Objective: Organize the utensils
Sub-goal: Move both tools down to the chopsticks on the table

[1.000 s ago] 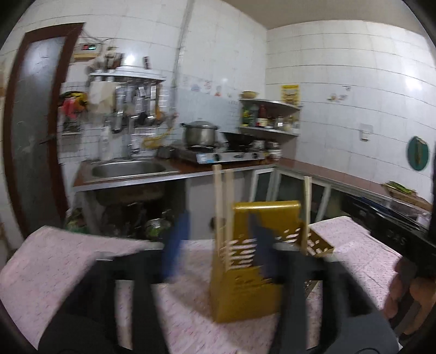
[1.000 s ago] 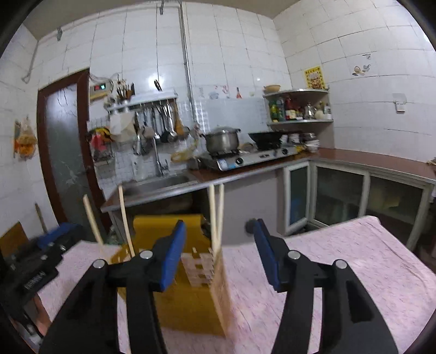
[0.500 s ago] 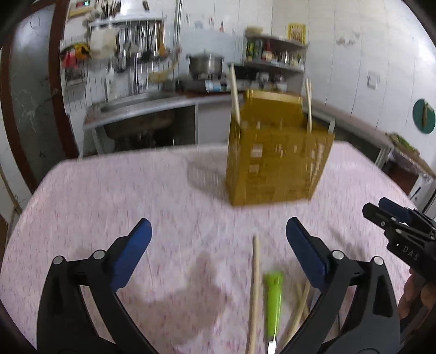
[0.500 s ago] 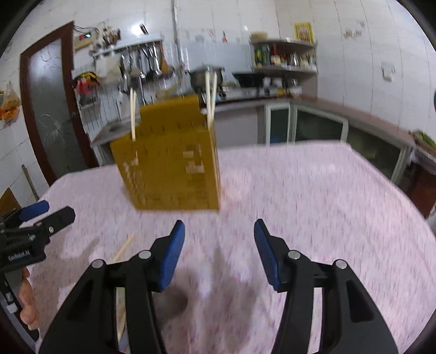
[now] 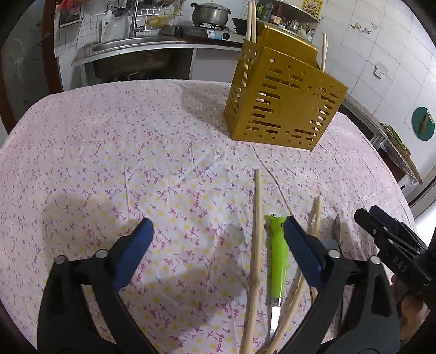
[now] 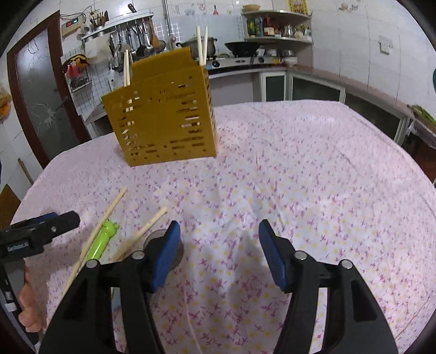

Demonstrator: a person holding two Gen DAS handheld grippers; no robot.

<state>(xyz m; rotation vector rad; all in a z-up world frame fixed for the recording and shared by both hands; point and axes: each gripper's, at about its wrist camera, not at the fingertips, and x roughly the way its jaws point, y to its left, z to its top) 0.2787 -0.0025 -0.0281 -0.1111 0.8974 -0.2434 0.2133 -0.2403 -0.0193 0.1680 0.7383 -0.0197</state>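
A yellow slotted utensil holder (image 5: 283, 106) (image 6: 166, 117) stands on the flowered tablecloth (image 5: 163, 163), with chopsticks (image 5: 250, 21) upright in it. Loose chopsticks (image 5: 257, 217) (image 6: 109, 212), a green-handled knife (image 5: 278, 253) (image 6: 103, 239) and a round metal piece (image 6: 154, 235) lie near the front of the table. My left gripper (image 5: 218, 231) hovers just left of them, its jaws closing over bare cloth. My right gripper (image 6: 219, 231) hangs to the right of the pile, its jaws opening with nothing between them. Each gripper shows in the other's view, the right gripper (image 5: 377, 217) and the left gripper (image 6: 68, 217).
Behind the table run a sink counter (image 5: 130, 46), a stove with a pot (image 5: 209, 13) and a corner shelf (image 6: 275, 27). A dark door (image 6: 41, 103) stands at the left. A person's hand (image 6: 27, 307) holds the left gripper's handle.
Both views have tipped down from the kitchen wall to the tabletop as the grippers sank. The loose utensils have come into view. The right jaws stand a little wider.
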